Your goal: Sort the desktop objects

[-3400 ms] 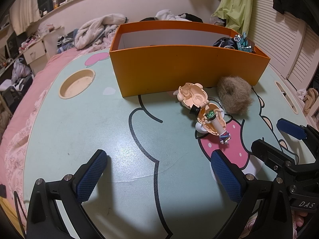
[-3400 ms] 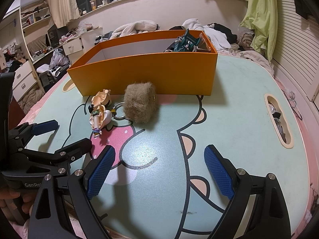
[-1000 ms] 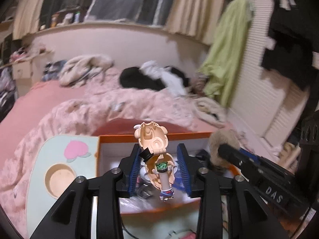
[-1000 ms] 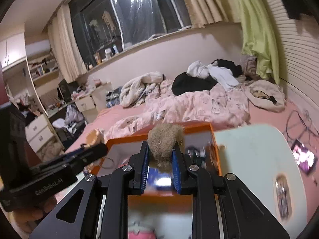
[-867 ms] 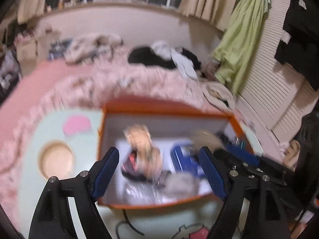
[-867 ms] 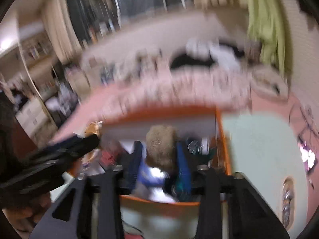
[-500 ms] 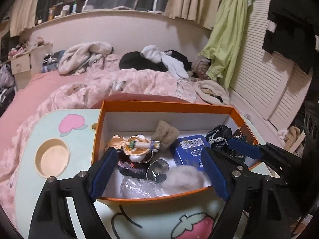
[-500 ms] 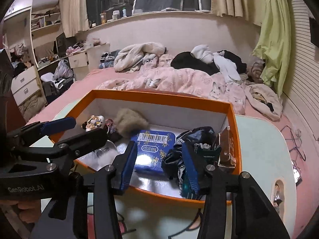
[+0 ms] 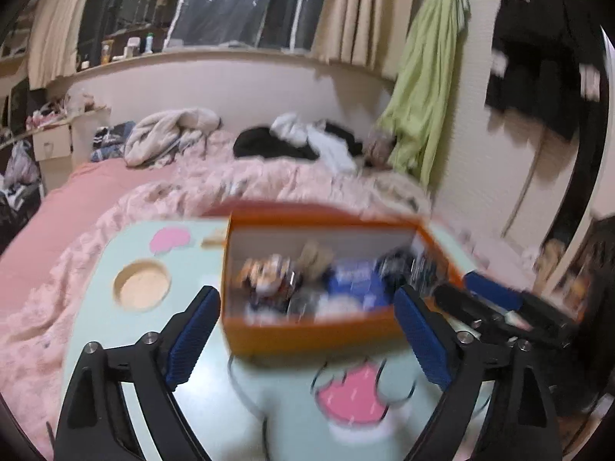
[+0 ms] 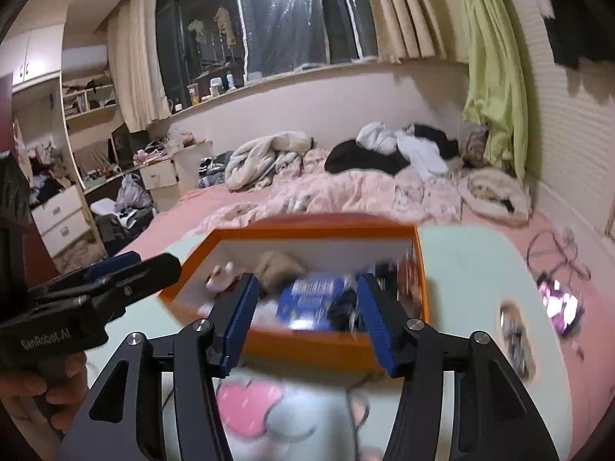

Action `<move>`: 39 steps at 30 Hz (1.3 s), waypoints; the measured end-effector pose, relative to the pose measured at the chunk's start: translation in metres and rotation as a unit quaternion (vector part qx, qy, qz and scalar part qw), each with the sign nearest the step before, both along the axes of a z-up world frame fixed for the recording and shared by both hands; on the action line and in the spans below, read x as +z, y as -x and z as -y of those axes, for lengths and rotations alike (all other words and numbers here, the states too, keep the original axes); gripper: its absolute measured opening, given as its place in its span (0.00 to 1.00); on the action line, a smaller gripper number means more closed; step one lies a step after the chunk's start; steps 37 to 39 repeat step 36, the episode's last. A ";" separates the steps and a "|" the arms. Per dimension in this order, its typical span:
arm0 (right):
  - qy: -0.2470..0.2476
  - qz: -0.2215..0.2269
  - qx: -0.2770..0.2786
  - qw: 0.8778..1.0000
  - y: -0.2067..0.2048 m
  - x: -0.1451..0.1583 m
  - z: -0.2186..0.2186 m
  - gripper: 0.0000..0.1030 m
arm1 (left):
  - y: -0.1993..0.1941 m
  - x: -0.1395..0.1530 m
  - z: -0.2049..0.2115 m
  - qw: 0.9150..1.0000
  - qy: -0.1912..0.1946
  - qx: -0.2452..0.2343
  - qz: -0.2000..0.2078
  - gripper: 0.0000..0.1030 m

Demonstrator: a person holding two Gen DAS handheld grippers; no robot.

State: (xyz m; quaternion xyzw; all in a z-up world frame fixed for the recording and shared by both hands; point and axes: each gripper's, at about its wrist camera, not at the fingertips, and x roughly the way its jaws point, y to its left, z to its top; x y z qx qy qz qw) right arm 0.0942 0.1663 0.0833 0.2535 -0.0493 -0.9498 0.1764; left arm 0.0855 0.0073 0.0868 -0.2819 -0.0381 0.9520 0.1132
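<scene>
An orange box (image 9: 307, 334) stands on the pale green table (image 9: 215, 395), blurred by motion. Inside it lie the peach doll figure (image 9: 265, 272), the brown furry ball (image 9: 315, 257) and a blue tin (image 9: 355, 282). My left gripper (image 9: 307, 342) hovers in front of the box, jaws still opening, nothing between its blue pads (image 9: 190, 330). In the right wrist view the orange box (image 10: 307, 345) holds the figure (image 10: 221, 274), the furry ball (image 10: 278, 265) and the tin (image 10: 311, 296). My right gripper (image 10: 307, 326) is above the box's near wall, jaws opening and empty.
A round recess (image 9: 142, 286) sits in the table left of the box, a slot (image 10: 515, 334) near its right edge. A pink bed (image 10: 346, 192) piled with clothes lies behind. The other gripper (image 10: 88, 288), held by a hand (image 10: 34, 384), is at the left.
Both grippers let go of the doll figure and the furry ball, which now lie in the box. Both pulled back toward the table's near side, and their jaws stand wider.
</scene>
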 end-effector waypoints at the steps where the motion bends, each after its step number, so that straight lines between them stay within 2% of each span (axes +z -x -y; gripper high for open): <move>1: -0.003 0.014 -0.001 1.000 -0.004 -0.005 0.001 0.60 | -0.001 -0.008 -0.001 1.000 0.012 0.002 0.012 0.89; 5: -0.048 0.081 -0.009 0.996 -0.003 -0.039 0.006 0.61 | 0.009 -0.054 -0.005 0.995 0.027 0.006 0.100 0.89; 7: -0.058 0.121 -0.020 0.991 0.005 -0.054 0.005 0.61 | 0.020 -0.076 -0.005 0.988 0.040 0.017 0.149 0.90; 8: -0.064 0.140 -0.026 0.988 0.009 -0.061 0.005 0.62 | 0.020 -0.081 -0.006 0.987 0.063 0.030 0.146 0.95; 9: -0.072 0.133 -0.029 0.988 0.010 -0.062 0.005 0.73 | 0.022 -0.085 -0.008 0.983 0.083 0.040 0.157 1.00; 11: -0.090 0.137 -0.027 0.986 0.009 -0.063 0.011 0.87 | 0.021 -0.084 -0.005 0.984 0.079 0.048 0.150 1.00; 18: -0.105 0.140 -0.036 0.984 0.004 -0.062 0.010 0.99 | 0.017 -0.085 -0.001 0.984 0.077 0.055 0.150 1.00; 39: -0.117 0.142 -0.037 0.982 0.018 -0.063 0.010 0.99 | 0.021 -0.089 0.002 0.984 0.076 0.059 0.149 1.00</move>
